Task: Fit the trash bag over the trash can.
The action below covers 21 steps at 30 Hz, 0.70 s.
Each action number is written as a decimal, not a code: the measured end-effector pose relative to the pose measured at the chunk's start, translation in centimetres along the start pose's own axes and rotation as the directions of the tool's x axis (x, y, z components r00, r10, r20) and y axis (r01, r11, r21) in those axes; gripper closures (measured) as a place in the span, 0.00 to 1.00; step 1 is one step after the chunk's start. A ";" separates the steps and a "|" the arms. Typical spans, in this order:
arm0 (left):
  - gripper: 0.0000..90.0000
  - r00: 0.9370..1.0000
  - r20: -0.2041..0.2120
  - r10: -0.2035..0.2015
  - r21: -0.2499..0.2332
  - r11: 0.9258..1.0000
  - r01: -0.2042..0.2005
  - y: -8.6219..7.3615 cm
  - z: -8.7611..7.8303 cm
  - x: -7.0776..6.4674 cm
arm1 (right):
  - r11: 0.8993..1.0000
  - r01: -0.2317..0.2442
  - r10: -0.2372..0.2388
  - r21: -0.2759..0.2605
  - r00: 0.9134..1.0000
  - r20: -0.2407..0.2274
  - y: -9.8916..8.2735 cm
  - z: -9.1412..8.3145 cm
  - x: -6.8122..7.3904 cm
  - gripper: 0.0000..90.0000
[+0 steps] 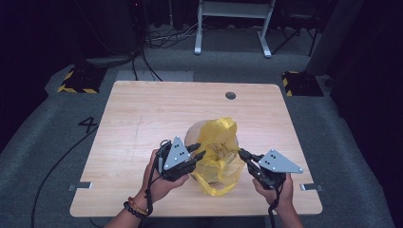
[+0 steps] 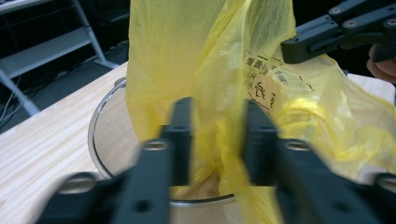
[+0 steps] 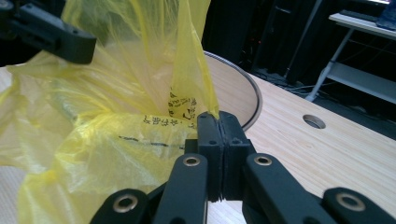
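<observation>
While the yellow bag [image 1: 217, 154] sits in the steel bowl [image 1: 194, 134] mid-counter [image 1: 138, 118], I flank it with both grippers. Left gripper [image 2: 217, 140]: jaws narrowly apart, film between, not pinched. Right gripper [image 3: 218, 126]: jaws clamped on the bag's edge, probably to hold it taut.

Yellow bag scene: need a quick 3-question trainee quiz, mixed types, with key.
1. True or false: the right gripper is shut on the yellow plastic bag.
2. What lies under the bag? A) metal bowl B) cardboard box C) glass jar
3. In the left gripper view, what stands between the left gripper jaws, which are apart?

Key:
1. True; its jaws pinch a fold of film.
2. A, the metal bowl on the wooden table.
3. A hanging fold of the yellow bag.
</observation>
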<state>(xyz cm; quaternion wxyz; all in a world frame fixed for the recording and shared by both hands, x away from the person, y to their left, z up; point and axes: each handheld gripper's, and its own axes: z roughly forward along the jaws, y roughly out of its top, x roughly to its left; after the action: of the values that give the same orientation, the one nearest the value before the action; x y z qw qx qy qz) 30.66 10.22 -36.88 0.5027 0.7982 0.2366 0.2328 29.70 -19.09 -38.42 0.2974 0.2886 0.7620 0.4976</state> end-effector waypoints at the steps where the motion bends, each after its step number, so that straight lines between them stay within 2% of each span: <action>1: 0.92 1.000 -0.006 0.005 -0.001 1.000 -0.005 -0.1 -0.1 0.1 | 1.000 -0.004 0.004 0.001 1.000 0.003 0.0 0.0 -0.1 1.00; 4: 0.98 1.000 -0.014 -0.006 0.003 1.000 0.006 -0.6 -0.7 1.1 | 1.000 -0.012 0.012 0.010 1.000 0.009 -0.1 0.2 -0.3 1.00; 10: 0.99 0.997 -0.043 -0.059 0.016 0.998 0.060 -2.2 -1.2 3.2 | 0.999 -0.028 0.027 0.032 0.999 0.026 -0.2 0.6 -0.8 1.00; 13: 0.99 0.995 -0.057 -0.086 0.005 0.996 0.086 -2.9 -1.3 4.1 | 0.999 -0.019 0.017 0.047 0.999 0.042 -0.2 1.0 -0.9 1.00; 16: 0.99 0.991 -0.057 -0.117 -0.010 0.993 0.117 -3.4 -1.4 4.7 | 0.998 -0.027 0.025 0.055 0.999 0.044 -0.4 1.4 -1.2 1.00; 21: 0.99 0.990 -0.059 -0.131 -0.003 0.991 0.131 -4.3 -1.0 5.2 | 0.997 -0.039 0.036 0.069 0.998 0.045 -0.7 2.1 -1.6 1.00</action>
<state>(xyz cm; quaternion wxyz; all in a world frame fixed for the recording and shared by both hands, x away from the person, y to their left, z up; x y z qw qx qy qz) 33.51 15.69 -39.71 0.5094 0.7739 0.3033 0.2227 32.22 -19.23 -39.53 0.2944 0.3240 0.7668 0.4695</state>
